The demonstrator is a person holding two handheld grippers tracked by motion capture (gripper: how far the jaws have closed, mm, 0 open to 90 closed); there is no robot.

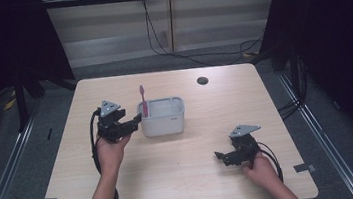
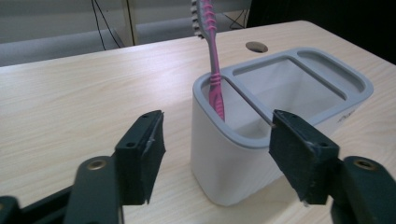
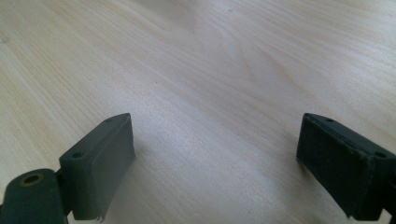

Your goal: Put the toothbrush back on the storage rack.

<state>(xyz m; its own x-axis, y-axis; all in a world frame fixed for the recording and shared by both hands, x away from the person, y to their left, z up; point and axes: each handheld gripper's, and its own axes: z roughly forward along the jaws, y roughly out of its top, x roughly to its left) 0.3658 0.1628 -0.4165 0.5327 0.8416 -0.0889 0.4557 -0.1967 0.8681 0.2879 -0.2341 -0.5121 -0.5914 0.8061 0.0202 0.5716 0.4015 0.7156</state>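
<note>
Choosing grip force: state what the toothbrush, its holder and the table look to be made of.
Toothbrush: likely plastic, glossy pink handle with ribbed grey grip.
Holder: probably moulded plastic, matte white walls, smooth grey rim, possibly rubbery.
Table: light wood-grain top, likely laminate; the satin sheen and even grain suggest so.

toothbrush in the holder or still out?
In. The pink toothbrush stands handle-down in the end compartment of the grey holder, leaning on its rim, bristles up. The left claw is open, not touching it.
</note>
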